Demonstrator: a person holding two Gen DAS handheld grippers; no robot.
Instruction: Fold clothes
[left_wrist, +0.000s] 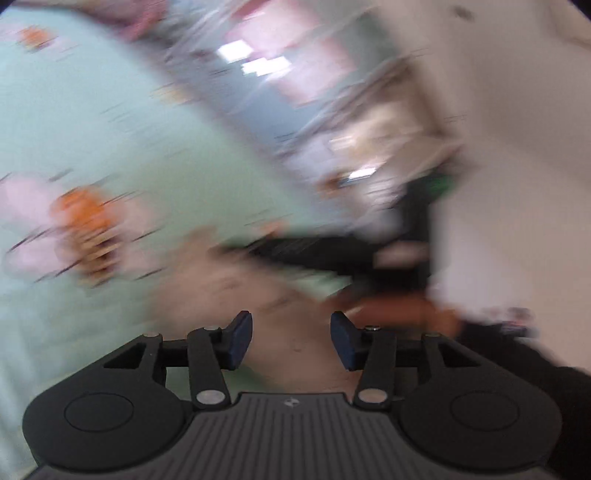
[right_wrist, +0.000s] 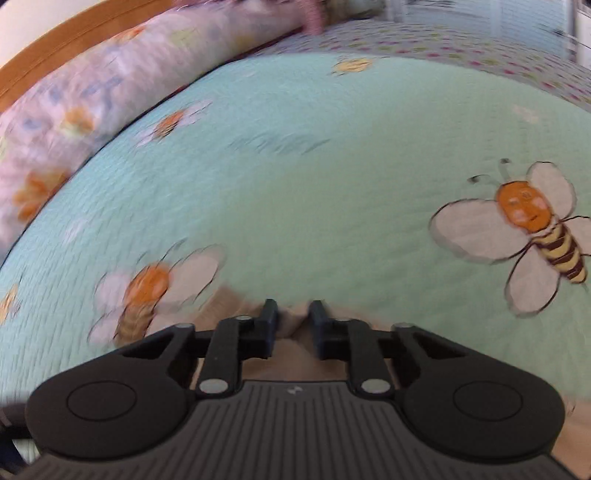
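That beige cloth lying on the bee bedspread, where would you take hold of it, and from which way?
Probably at its near edge. The beige cloth lies flat on the bee bedspread, so only an edge or raised fold gives the fingers something to pinch. In the right wrist view a small fold already stands between the right gripper fingers, coming slanting down from above. Its far side is too blurred to judge.

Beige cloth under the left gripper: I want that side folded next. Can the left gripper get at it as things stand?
Probably yes. The left gripper has its jaws apart with beige cloth right ahead of them and nothing between. The view is blurred, so contact is unclear.
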